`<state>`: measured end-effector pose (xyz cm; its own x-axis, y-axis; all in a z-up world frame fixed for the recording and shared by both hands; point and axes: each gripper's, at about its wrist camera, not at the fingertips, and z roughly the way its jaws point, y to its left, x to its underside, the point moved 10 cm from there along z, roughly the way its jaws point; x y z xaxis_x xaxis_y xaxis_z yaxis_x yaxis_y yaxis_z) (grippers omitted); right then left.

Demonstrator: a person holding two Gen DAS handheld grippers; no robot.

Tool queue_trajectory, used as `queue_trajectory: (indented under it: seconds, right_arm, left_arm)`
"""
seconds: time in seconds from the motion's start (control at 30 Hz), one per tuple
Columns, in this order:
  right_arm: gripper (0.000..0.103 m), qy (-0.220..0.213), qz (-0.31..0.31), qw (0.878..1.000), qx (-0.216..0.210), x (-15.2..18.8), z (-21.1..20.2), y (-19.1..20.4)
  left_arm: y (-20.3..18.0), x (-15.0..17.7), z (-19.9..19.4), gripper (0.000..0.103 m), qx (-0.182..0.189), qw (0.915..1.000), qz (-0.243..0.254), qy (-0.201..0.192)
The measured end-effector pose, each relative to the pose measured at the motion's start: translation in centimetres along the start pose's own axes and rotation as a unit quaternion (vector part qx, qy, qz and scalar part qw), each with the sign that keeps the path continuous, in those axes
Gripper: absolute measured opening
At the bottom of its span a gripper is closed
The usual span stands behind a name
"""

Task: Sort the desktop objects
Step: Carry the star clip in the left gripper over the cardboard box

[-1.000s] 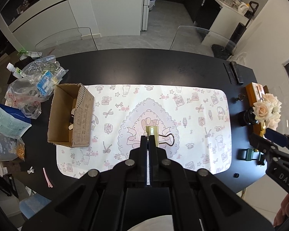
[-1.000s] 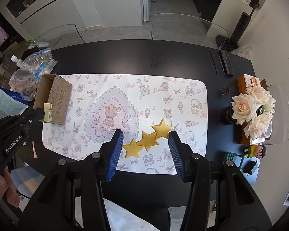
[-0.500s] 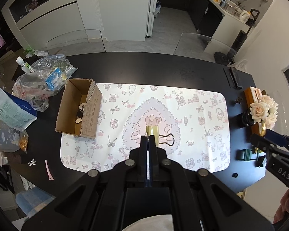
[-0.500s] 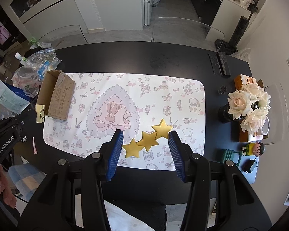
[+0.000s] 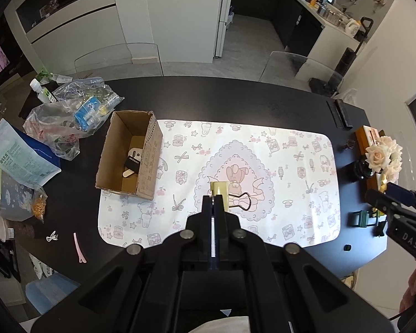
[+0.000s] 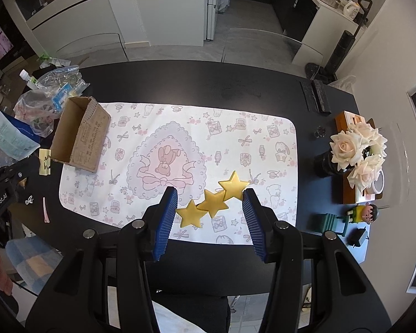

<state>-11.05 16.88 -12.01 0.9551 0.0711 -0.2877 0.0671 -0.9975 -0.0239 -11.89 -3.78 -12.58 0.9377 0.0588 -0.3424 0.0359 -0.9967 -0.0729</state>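
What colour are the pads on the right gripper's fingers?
Blue, ribbed pads on black arms; clearest in the right wrist view.

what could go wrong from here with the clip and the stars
1. The left tongs pinch the yellow binder clip only by its edge; it could twist or drop before reaching the cardboard box.
2. The box sits half off the patterned mat with a thin, open rim; a low approach could knock or tip it.
3. The right tongs are open around the three-star piece, which lies diagonally, so closing may pinch a point and spin it.
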Motion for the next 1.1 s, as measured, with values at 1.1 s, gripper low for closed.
queue_trajectory:
  seconds: [1.1]
  right_arm:
    - [0.05, 0.062, -0.021, 0.998, -0.022, -6.0, 8.8, 19.9]
  left_arm:
    - [19.0, -4.6, 8.4, 0.001, -0.007, 0.9976, -0.012, 0.067]
